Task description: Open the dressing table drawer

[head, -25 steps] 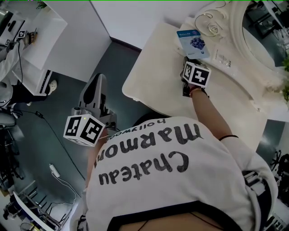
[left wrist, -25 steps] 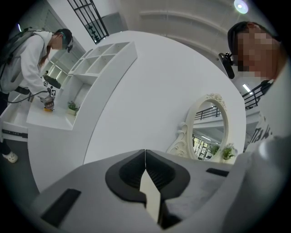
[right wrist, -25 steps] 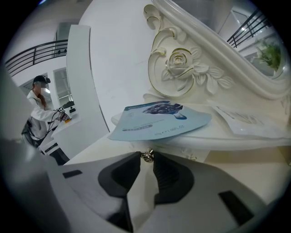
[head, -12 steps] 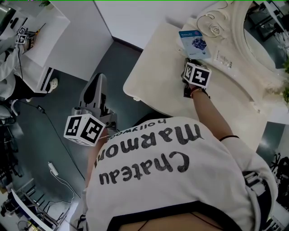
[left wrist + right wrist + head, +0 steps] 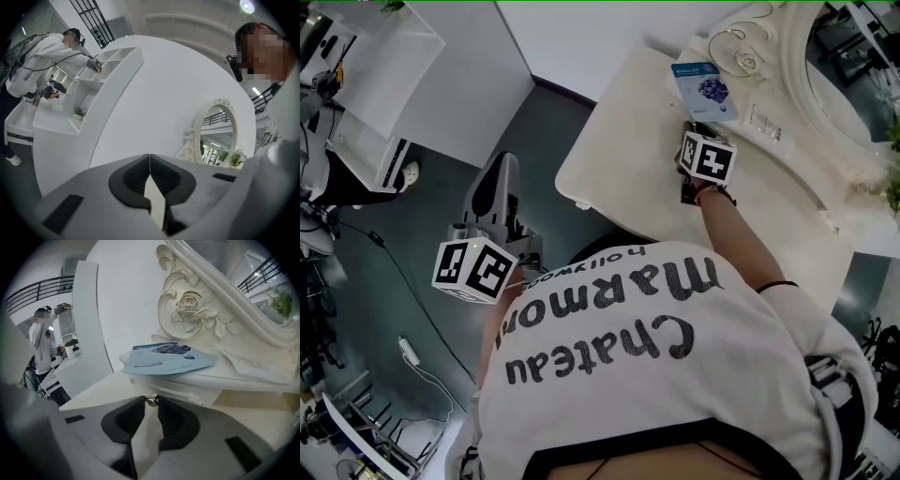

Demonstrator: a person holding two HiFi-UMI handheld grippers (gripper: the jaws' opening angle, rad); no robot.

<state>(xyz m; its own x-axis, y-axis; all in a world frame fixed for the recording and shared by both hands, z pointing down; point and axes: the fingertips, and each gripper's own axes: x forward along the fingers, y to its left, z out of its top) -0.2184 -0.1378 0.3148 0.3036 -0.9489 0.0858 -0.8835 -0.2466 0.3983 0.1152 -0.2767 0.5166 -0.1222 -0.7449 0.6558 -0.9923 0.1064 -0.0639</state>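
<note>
The left claw [image 5: 149, 158] has its jaws pressed together with nothing between them. It points level, out over the floor [image 5: 548, 127] left of the table [image 5: 619, 141], well apart from the drawer. The right claw [image 5: 151, 402] angles down over the tabletop toward the raised back tier, its tips clamped on the small metal knob [image 5: 151, 400] of the drawer [image 5: 201, 391]. The knob sits right at the tips, not deep between the jaws. The white drawer front lies just beyond them and runs off to the right. A blue packet [image 5: 168, 359] lies on the tier directly above the drawer, overhanging its edge. Right of it rises the carved mirror frame [image 5: 187, 305].
</note>
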